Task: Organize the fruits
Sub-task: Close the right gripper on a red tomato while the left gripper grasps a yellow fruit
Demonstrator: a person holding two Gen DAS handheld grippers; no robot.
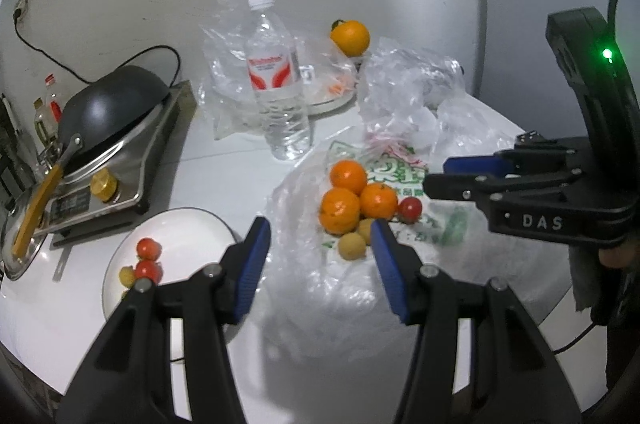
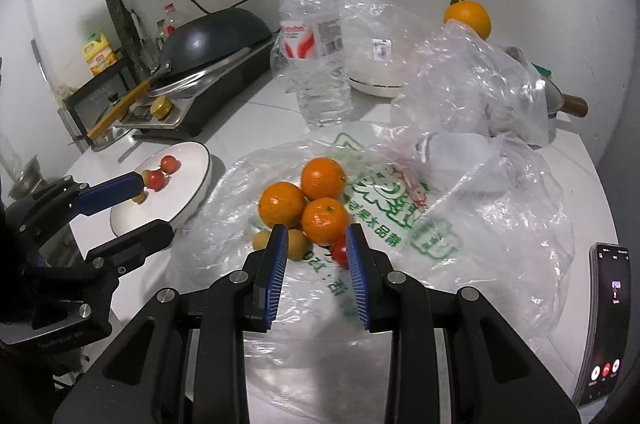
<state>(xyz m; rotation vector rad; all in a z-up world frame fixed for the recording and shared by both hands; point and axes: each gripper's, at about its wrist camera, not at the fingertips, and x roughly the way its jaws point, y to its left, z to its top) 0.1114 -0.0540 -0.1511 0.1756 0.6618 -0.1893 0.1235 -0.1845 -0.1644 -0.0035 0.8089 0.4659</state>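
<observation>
Now, three oranges (image 2: 304,200) piled mid-counter on printed plastic bag (image 2: 400,216), left gripper (image 1: 320,256) part-open, empty, right gripper (image 2: 316,264) nearly closed, empty, tomatoes on white plate (image 2: 192,184) nr counter's left edge.

**Both grippers empty, angled down**

Left gripper (image 1: 320,236) pointed downward, jaws partly apart, nothing between the blue pads. Right gripper (image 2: 317,242) also tilted down, jaws nearly closed with a narrow gap, holding nothing. Both sat side by side, close together.
</observation>
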